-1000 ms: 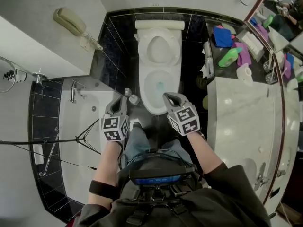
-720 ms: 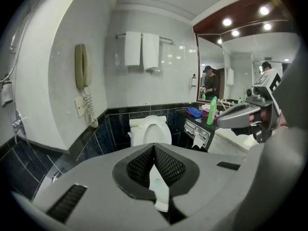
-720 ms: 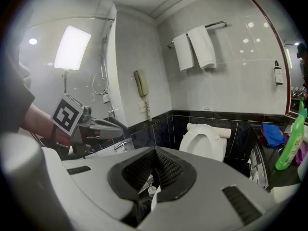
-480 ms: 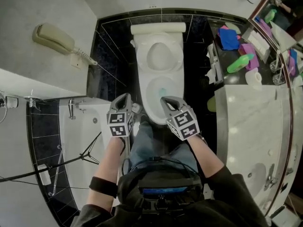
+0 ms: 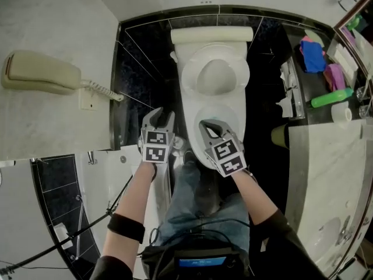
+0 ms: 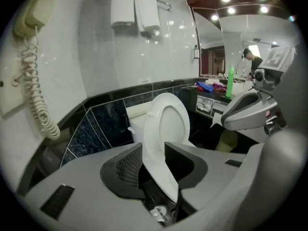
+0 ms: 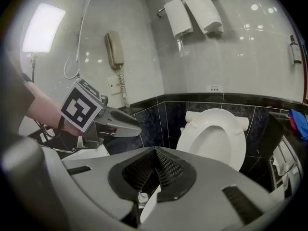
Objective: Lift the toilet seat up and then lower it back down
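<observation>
The white toilet stands against the black-tiled wall, its seat and lid tipped up against the tank. In the right gripper view the raised seat leans upright. My left gripper hovers just left of the bowl's front. Its jaws are opening, with no pad pressing on anything. In the left gripper view the bowl rim and raised seat show through the gap of the left gripper. My right gripper is shut over the bowl's front rim and holds nothing; its pads meet at the tips.
A wall phone with a coiled cord hangs at the left. The bathtub edge lies behind it. At the right, a marble counter carries a green bottle and cloths. Towels hang above. My jeans-clad legs stand before the bowl.
Both grippers and my head have moved forward towards the toilet. The left gripper's jaws, together before, now stand apart. The seat stays raised.
</observation>
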Demonstrator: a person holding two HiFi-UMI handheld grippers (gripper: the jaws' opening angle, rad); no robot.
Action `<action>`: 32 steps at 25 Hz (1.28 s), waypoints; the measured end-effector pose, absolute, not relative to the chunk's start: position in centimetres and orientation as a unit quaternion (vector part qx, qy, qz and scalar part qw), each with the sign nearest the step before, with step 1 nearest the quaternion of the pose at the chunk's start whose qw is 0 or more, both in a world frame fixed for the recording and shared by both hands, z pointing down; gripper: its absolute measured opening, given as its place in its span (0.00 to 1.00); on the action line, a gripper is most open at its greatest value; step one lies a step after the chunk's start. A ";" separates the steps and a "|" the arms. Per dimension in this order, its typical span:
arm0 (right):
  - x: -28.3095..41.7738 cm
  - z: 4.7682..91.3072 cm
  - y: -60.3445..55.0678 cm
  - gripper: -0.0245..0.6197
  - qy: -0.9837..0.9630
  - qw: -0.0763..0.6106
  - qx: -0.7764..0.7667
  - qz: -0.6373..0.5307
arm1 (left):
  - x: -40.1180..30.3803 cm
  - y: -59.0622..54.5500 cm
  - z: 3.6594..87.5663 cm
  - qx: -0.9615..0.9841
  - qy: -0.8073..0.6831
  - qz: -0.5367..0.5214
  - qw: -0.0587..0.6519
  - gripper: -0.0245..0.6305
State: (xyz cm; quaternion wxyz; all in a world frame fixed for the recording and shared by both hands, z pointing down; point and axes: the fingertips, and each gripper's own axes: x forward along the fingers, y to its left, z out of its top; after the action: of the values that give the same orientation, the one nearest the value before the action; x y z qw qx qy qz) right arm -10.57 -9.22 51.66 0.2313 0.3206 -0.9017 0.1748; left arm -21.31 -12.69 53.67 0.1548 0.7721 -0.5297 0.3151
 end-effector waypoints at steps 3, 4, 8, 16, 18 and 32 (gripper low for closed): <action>-12.4 54.3 -11.4 0.04 -0.899 0.244 0.318 0.175 | -22.3 -16.0 56.6 0.776 -0.517 0.330 0.148 0.36; -12.9 55.2 -12.0 0.04 -0.898 0.249 0.317 0.174 | -22.5 -17.1 57.4 0.777 -0.515 0.330 0.148 0.36; -14.6 58.2 -14.6 0.04 -0.895 0.264 0.314 0.172 | -23.4 -21.5 60.9 0.774 -0.513 0.348 0.129 0.36; -17.4 63.8 -20.1 0.04 -0.891 0.273 0.317 0.176 | -24.1 -30.5 66.4 0.777 -0.471 0.417 0.021 0.40; -18.2 65.1 -21.2 0.04 -0.890 0.273 0.317 0.180 | -24.4 -32.4 67.9 0.774 -0.458 0.437 -0.001 0.41; -22.1 70.5 -25.9 0.04 -0.880 0.257 0.326 0.230 | -25.7 -41.5 75.7 0.753 -0.358 0.543 -0.105 0.50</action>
State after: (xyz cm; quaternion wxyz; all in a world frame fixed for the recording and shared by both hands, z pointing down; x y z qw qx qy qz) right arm -22.12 -25.87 70.54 0.2575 0.3257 -0.8801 0.2304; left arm -25.67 -41.52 75.67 -0.1049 0.7525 -0.3583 0.5425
